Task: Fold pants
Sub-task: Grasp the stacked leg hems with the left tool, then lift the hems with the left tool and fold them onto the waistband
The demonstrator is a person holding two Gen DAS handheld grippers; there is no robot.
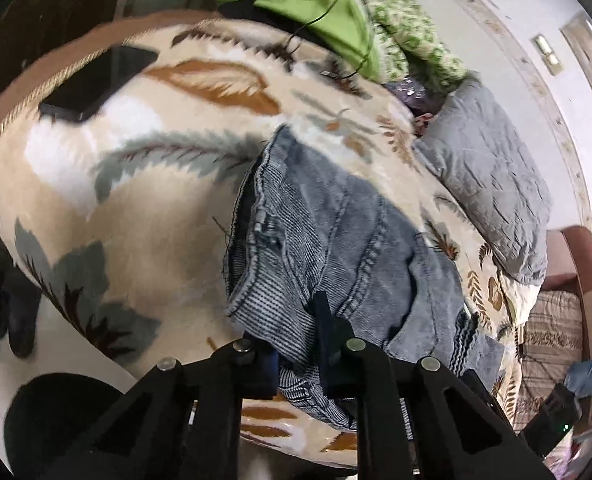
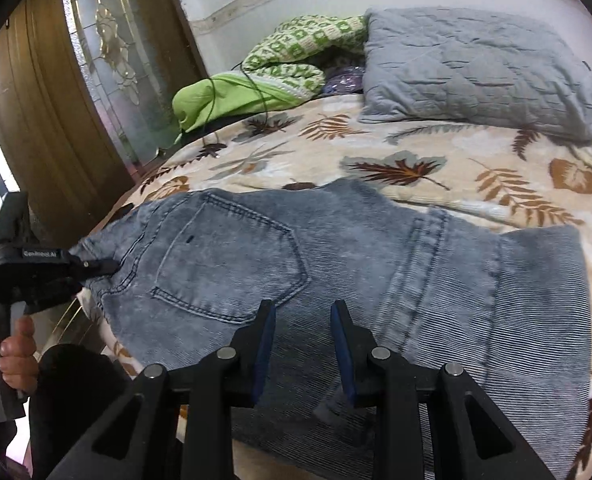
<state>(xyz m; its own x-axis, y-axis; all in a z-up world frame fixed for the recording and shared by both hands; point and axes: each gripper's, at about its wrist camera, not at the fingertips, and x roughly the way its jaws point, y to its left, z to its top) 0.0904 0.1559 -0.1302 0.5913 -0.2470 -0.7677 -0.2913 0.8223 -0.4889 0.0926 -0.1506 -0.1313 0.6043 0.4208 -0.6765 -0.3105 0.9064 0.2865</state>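
Left hand-held gripper [image 1: 296, 354]: clamping a bunched edge of the jeans [image 1: 336, 248], fabric pinched between its pads.
Right hand-held gripper [image 2: 304, 346]: hovering part-open over the jeans [image 2: 336, 264], nothing gripped between its pads.
Hand [image 2: 13, 356]: wrapping around the left gripper's handle at the jeans' left end.
Jeans: lying folded on the bed [image 2: 416, 148], back pocket [image 2: 231, 256] facing up.
Phone [image 1: 95, 80]: resting near the bed's far edge.
Pillow [image 2: 476, 68]: sitting beyond, beside green clothes [image 2: 255, 84].
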